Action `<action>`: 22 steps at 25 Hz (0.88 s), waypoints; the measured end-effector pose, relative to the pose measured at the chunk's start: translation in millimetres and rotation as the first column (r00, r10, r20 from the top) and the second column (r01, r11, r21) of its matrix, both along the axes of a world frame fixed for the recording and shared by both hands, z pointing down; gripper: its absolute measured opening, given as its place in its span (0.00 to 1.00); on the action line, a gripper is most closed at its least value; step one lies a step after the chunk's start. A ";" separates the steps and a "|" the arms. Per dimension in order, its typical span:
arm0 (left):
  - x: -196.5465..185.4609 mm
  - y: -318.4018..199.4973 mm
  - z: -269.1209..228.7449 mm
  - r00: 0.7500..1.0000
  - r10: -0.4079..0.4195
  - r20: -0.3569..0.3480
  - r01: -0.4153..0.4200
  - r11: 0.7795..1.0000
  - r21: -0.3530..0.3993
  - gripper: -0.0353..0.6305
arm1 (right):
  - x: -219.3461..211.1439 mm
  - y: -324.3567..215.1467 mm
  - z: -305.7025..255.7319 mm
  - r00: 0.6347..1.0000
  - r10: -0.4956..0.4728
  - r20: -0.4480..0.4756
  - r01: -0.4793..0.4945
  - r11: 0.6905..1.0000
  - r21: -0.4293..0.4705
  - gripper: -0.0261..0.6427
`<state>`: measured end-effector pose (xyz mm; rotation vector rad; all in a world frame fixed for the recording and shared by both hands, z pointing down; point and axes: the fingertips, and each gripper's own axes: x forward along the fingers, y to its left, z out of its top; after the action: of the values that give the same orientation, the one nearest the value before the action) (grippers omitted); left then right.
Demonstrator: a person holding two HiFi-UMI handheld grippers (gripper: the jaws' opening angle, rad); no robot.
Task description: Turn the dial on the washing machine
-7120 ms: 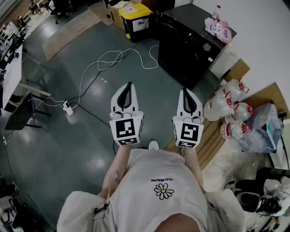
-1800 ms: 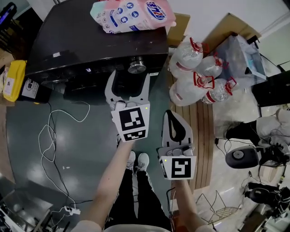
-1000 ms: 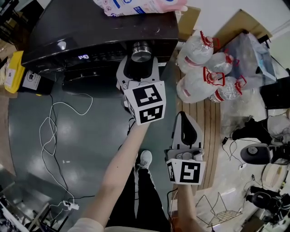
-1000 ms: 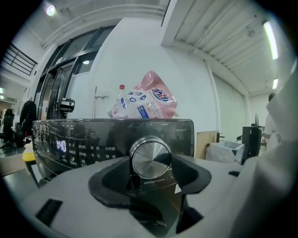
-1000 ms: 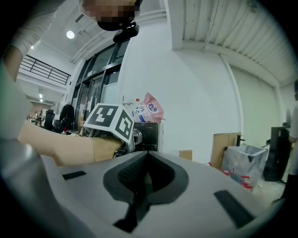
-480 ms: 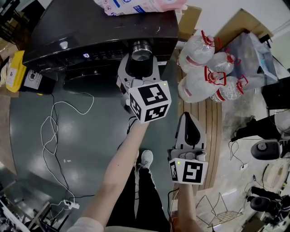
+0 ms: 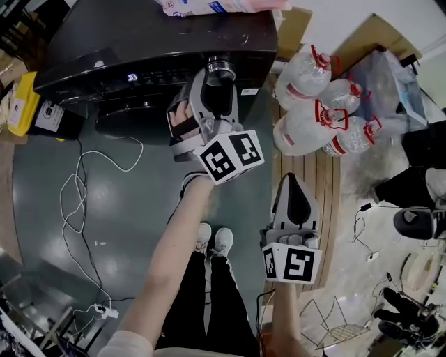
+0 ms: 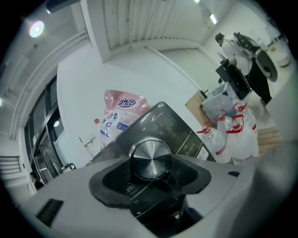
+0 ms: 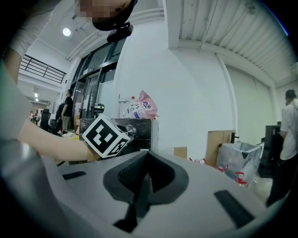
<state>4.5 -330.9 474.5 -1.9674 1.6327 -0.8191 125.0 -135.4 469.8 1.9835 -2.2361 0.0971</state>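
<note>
Brushed steel, round, flat-faced: dial [image 7: 220, 68], noted at the right-hand end of the front panel on the glossy black washing machine [image 7: 139, 42], close under its top edge. Found left gripper [image 7: 217, 82] tipped onto its side, fingers [image 7: 197, 104] clamped across the dial's rim after just closing in, dial plainly between them in the left gripper view. Found right gripper [image 7: 291, 183] idle, low and well apart from the machine, fingers pressed together on nothing. Judged the step in hand as the twist itself. To do it well: needed gripper axis kept on the dial's centre, roll from the wrist only, no pull outward or sideways. Needed a firm, even squeeze, given a smooth, likely slippery metal rim against dark rubbery finger lining. Best stopped at the wanted setting, fingers opened before backing off. Noted machine top flat, hard, reflective, with soft pink detergent pouch [image 7: 223, 5] lying on it. Clear crinkly water bottles [image 7: 310, 129] with red caps just beside the machine on slatted wooden pallet [image 7: 327, 209]. Loose white cable [image 7: 77, 202] on dull grey floor [image 7: 42, 230].
</note>
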 end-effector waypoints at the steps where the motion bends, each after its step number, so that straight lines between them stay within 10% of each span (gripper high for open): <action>1: 0.2 -0.1 0.4 0.999 0.007 0.040 -0.007 1.000 0.011 0.46 | 0.9 0.4 1.0 1.000 0.002 0.003 -0.002 1.000 -0.002 0.04; 8: 3.3 -0.1 2.7 0.927 0.061 0.370 -0.105 0.989 0.099 0.46 | -2.4 -0.5 2.1 1.000 -0.018 0.003 0.018 1.000 -0.006 0.04; 13: 4.5 0.8 4.1 0.878 0.093 0.470 -0.162 0.981 0.109 0.46 | -7.0 -0.8 5.9 1.000 -0.022 0.012 0.022 1.000 -0.015 0.04; 17: 4.6 0.8 3.0 0.898 0.110 0.426 -0.163 0.983 0.090 0.46 | -15.0 -0.9 6.8 0.999 -0.036 0.011 0.036 0.999 -0.019 0.04; 22: 2.8 10.5 0.4 0.985 0.133 0.114 -0.137 0.990 0.026 0.51 | -17.9 3.5 11.5 0.999 -0.037 0.022 0.038 0.999 -0.036 0.04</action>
<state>7.3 -320.4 474.9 -1.9486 1.4237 -0.8283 107.2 -131.9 481.2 1.9298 -2.2670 0.1548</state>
